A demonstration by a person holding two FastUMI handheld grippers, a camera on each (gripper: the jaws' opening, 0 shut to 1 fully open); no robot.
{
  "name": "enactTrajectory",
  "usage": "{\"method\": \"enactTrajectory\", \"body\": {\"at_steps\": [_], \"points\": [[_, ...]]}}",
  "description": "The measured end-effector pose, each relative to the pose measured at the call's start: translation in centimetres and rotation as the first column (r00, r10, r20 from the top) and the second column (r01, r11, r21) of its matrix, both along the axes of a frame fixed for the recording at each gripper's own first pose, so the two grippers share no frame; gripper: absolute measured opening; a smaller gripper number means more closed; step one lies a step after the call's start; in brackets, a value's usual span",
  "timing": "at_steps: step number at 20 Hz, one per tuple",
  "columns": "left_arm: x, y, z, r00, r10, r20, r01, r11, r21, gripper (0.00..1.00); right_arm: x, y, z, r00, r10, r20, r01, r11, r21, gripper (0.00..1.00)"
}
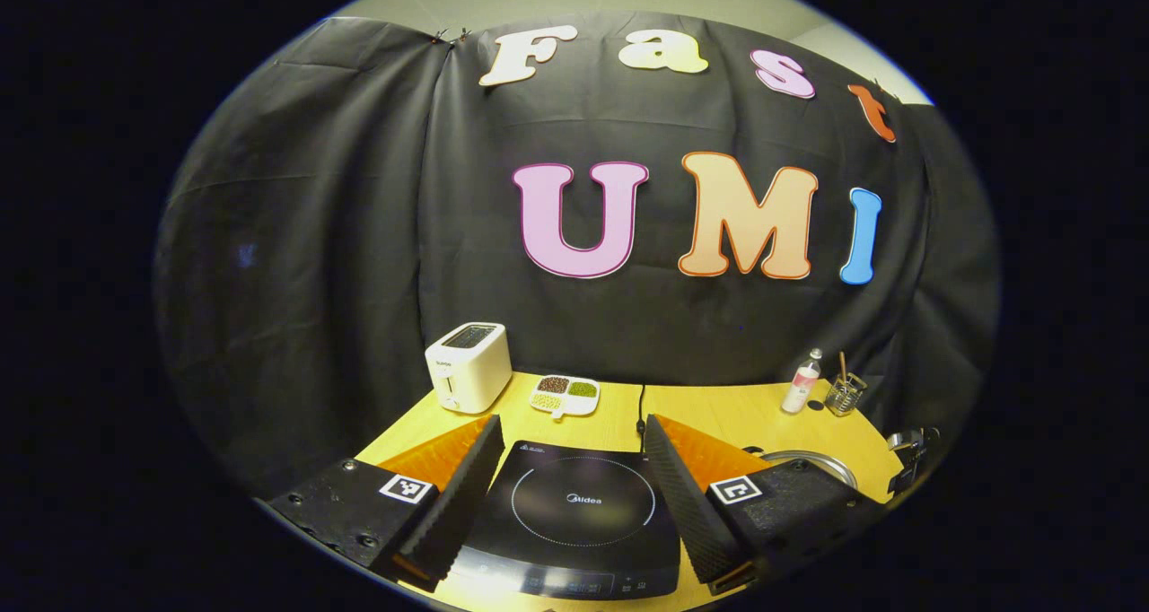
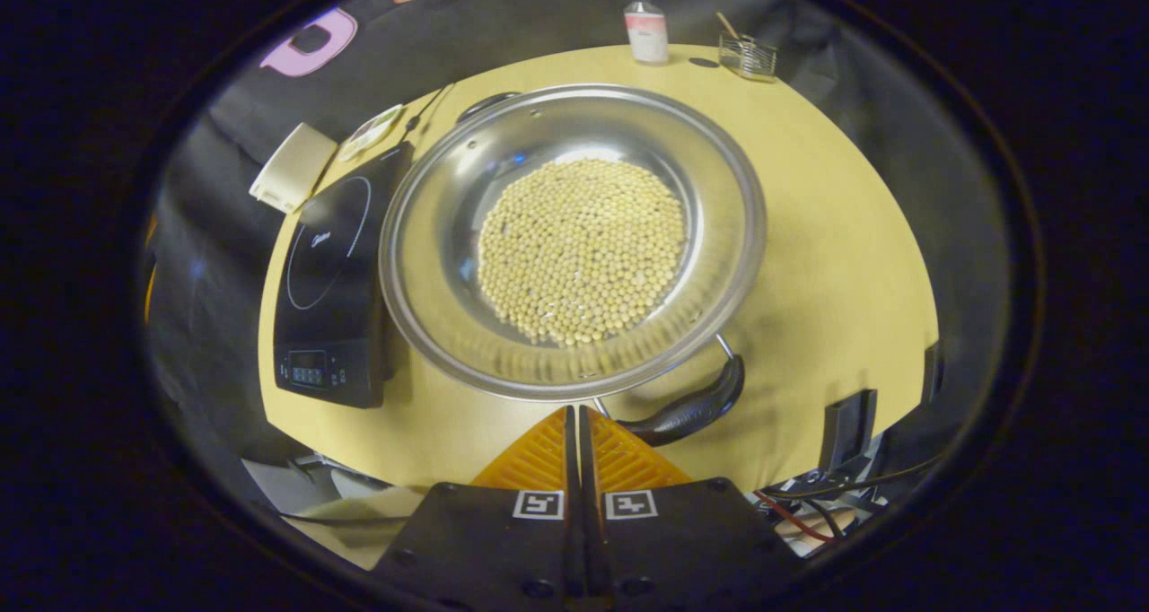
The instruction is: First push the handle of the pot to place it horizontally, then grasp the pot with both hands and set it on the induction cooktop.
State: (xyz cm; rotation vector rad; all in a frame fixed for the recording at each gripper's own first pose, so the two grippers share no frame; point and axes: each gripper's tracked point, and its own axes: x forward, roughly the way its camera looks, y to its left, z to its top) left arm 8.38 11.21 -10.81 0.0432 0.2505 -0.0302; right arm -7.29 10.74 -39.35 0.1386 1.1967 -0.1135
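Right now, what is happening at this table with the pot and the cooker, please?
A person works with two hand-held grippers. The right hand-held gripper is shut and hovers at the near rim of the round steel pot of pale beans, beside its black handle; I cannot tell whether it touches. The pot stands on the yellow table, right of the black induction cooktop, not yet on it. The left hand-held gripper is open above the cooktop, holding nothing.

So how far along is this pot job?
Early on. The pot of beans sits on the table beside the induction cooktop, not on it. The right gripper, fingers together, is at the pot's handle. The left gripper waits open. Lifting remains.
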Motion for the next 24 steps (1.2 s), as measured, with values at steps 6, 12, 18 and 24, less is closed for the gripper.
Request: {"method": "enactTrajectory", "body": {"at_steps": [6, 12, 18, 24], "points": [[-0.7, -3.0, 0.8, 1.000, -0.006, 0.018, 0.006, 1.000, 0.022, 0.96, 1.1, -3.3, 0.2, 1.000, 0.007, 0.010, -0.007, 0.999, -0.044, 0.03], [-1.3, -5.5, 1.1, 1.000, -0.002, 0.022, 0.001, 0.999, 0.037, 0.96, 2.2, -6.0, -0.1, 0.998, 0.065, 0.015, -0.063, 0.992, -0.105, 0.03], [-2.0, -6.4, 2.0, 0.999, 0.019, 0.039, -0.023, 0.996, 0.088, 0.96, 3.4, -8.0, -0.3, 0.993, 0.116, 0.016, -0.112, 0.983, -0.145, 0.00], [-2.8, -6.9, 1.7, 0.999, 0.039, 0.027, -0.041, 0.996, 0.082, 0.96, 6.2, -11.7, 0.8, 0.996, 0.072, 0.060, -0.061, 0.984, -0.164, 0.03]]}}
